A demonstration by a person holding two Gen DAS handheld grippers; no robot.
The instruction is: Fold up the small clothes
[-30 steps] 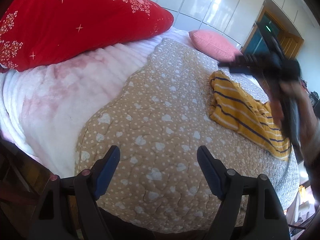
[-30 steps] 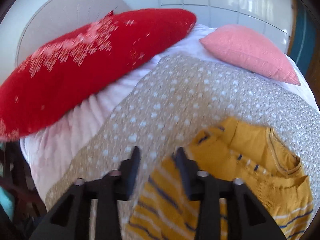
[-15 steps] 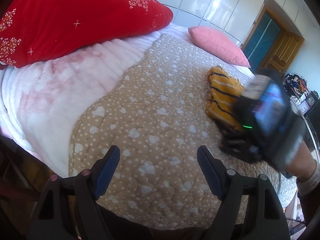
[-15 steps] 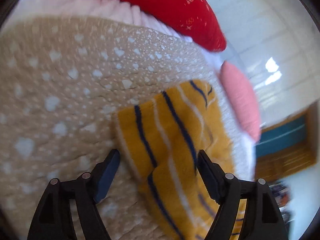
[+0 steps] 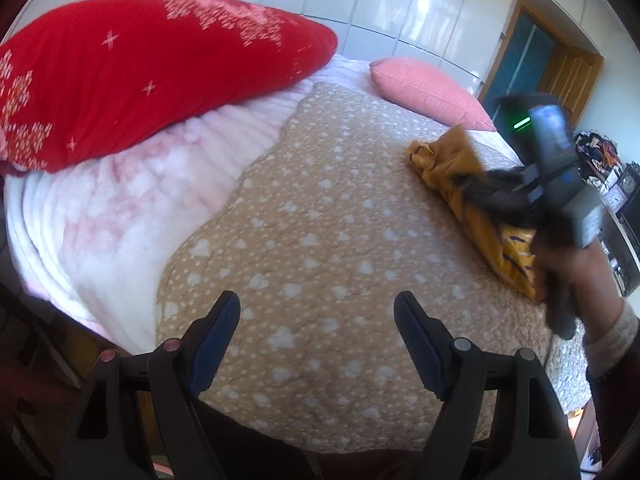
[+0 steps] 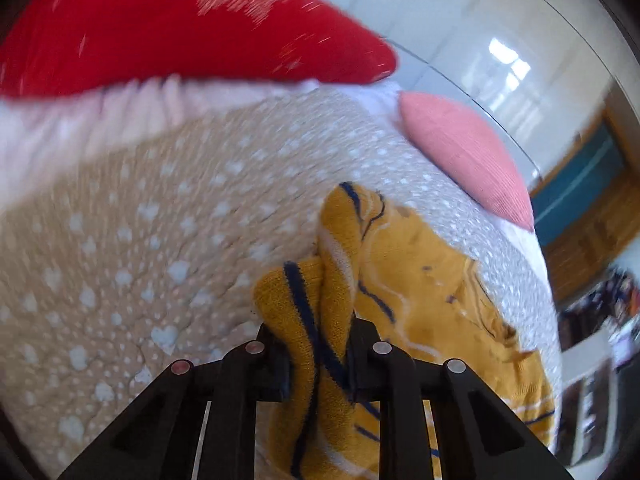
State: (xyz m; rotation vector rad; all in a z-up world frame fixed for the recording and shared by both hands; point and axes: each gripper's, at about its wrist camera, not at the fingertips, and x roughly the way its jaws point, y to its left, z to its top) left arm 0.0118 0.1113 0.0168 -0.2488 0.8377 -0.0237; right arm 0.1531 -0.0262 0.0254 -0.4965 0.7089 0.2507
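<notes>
A small mustard-yellow garment with navy and white stripes [image 6: 424, 280] lies bunched on the tan heart-print quilt [image 6: 120, 264]. My right gripper [image 6: 318, 344] is closing its jaws on a fold of its striped edge, which bulges up between the pads. From the left wrist view, the garment [image 5: 452, 168] sits at the right of the quilt [image 5: 320, 240] under the right gripper [image 5: 476, 192] and the hand holding it. My left gripper [image 5: 316, 328] hovers open over bare quilt near the bed's front edge, nothing between its blue pads.
A big red cushion [image 5: 140, 72] lies at the back left on a pale pink fleece blanket [image 5: 120, 208]. A pink pillow [image 5: 428, 92] lies at the far side. White wardrobe doors and a wooden door [image 5: 568, 72] stand behind. Clutter [image 5: 600, 160] sits at right.
The right gripper swung over the garment, dropped onto its striped edge with wide jaws, then closed on a fold and bunched it up. The left gripper rose slightly and stayed open.
</notes>
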